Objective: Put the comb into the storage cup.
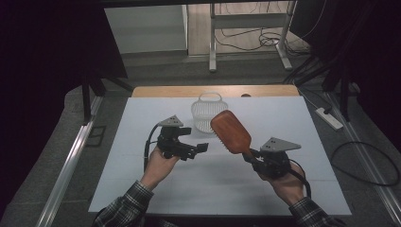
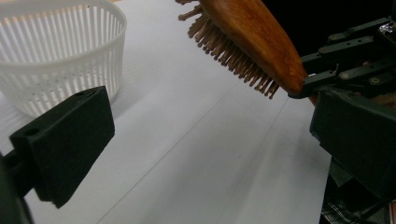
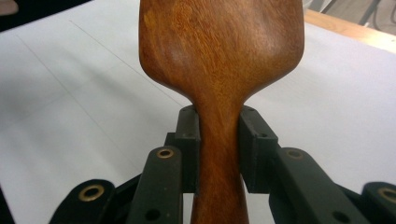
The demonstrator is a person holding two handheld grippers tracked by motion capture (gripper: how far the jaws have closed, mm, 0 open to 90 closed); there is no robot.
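Item: right gripper [image 1: 249,155], jaws closing on the narrow neck of a wooden hairbrush [image 1: 230,131]; in the right gripper view both pads are pressing the handle from either side, just below where it is widening into the paddle [image 3: 219,51].

Item: left gripper [image 1: 198,148], jaws standing apart and gripping nothing, with bare bench [image 2: 196,154] lying between them.

Position of the brush: it is being carried above the bench, off the surface, paddle reaching forward and up from the right jaws towards the white slatted basket [image 1: 208,112]. Its tip is overlapping the basket's near rim as seen from above; whether it is over the basket or short of it cannot be told. In the left gripper view the bristles [image 2: 233,51] are facing down and towards the left jaws.

Risks, as judged:
- The hold is sitting on a smooth, tapered neck, well behind the heavy paddle; the brush is likely to pivot or slide if the wrist is tipping quickly.
- The basket is looking light; a paddle edge catching its rim is likely to push or tip it.
- Bristles snagging in the slats could be dragging the basket along.
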